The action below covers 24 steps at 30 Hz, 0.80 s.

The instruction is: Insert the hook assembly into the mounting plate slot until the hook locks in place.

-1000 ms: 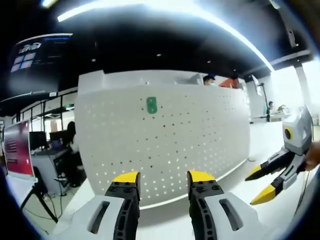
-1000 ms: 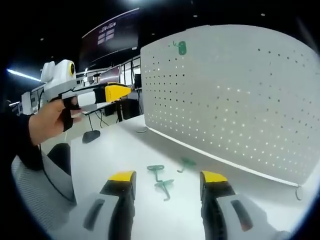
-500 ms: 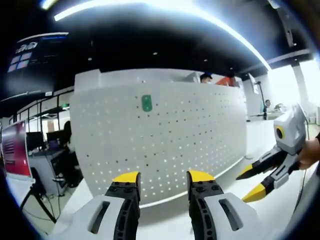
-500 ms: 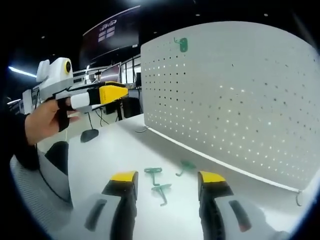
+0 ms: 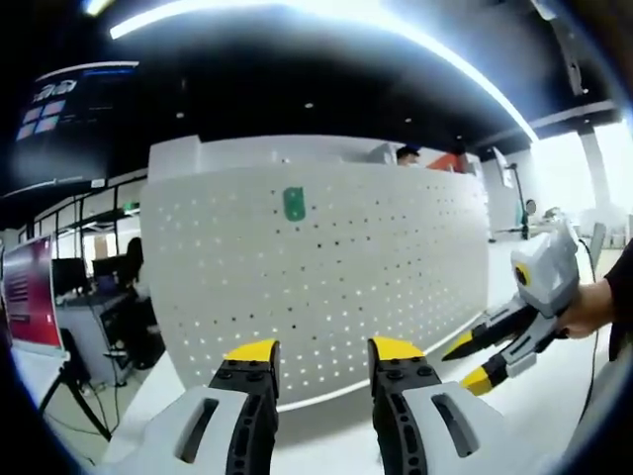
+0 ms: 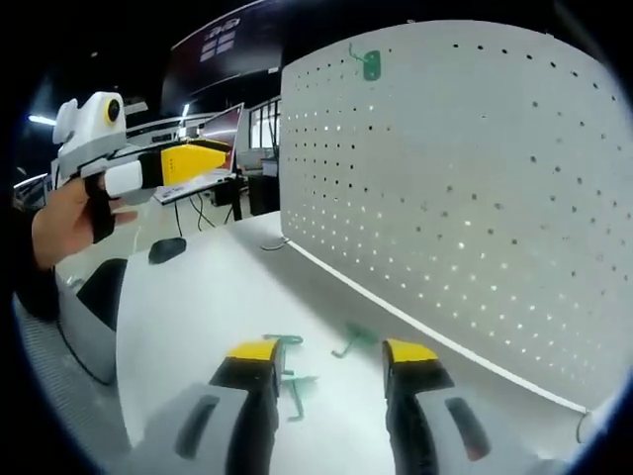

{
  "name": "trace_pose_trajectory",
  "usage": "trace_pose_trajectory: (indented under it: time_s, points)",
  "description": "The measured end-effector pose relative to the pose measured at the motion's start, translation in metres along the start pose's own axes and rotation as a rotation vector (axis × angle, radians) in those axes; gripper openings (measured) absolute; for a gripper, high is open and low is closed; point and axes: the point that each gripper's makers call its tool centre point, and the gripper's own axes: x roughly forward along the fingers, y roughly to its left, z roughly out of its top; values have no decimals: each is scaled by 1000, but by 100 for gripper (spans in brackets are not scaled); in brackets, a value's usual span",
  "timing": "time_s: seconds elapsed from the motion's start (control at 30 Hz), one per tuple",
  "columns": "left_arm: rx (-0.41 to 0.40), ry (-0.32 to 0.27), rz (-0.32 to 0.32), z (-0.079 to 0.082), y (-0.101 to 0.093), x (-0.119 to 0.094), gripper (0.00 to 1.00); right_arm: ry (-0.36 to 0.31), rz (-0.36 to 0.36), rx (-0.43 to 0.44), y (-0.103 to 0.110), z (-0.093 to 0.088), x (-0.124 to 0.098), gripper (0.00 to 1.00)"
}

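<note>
A white perforated mounting plate (image 5: 326, 267) (image 6: 455, 188) stands upright on the white table, with one green hook (image 5: 294, 204) (image 6: 371, 66) fixed near its top. Three loose green hooks lie on the table by its foot: one (image 6: 351, 339) nearest the plate, one (image 6: 282, 341) partly behind my right jaw, one (image 6: 297, 388) between the jaws. My right gripper (image 6: 334, 354) hangs open just above them and holds nothing. My left gripper (image 5: 323, 350) faces the plate, open and empty. Each gripper shows in the other's view, the right (image 5: 473, 364) and the left (image 6: 223, 153), in a person's hands.
The white table (image 6: 188, 297) stretches left of the plate toward its near edge. Behind it are desks with monitors (image 5: 74, 277), a black tripod (image 5: 74, 391) and a dark chair (image 6: 104, 287). People stand behind the plate (image 5: 406, 155).
My right gripper has dropped lower and closer to the loose hooks on the table. In the left gripper view it has slid leftward, toward the plate. The left gripper barely moved.
</note>
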Motion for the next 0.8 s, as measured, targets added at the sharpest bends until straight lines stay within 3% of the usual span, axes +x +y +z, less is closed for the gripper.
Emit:
trace_pose_trajectory:
  time_s: [0.63,0.8]
  points:
    - [3,15,-19,-3,-3,2,35,83,60,-72,-6,-1,52,32]
    - [4,20,-21,-4,-3,2,34,122,40,-76,-14,-4,66,29]
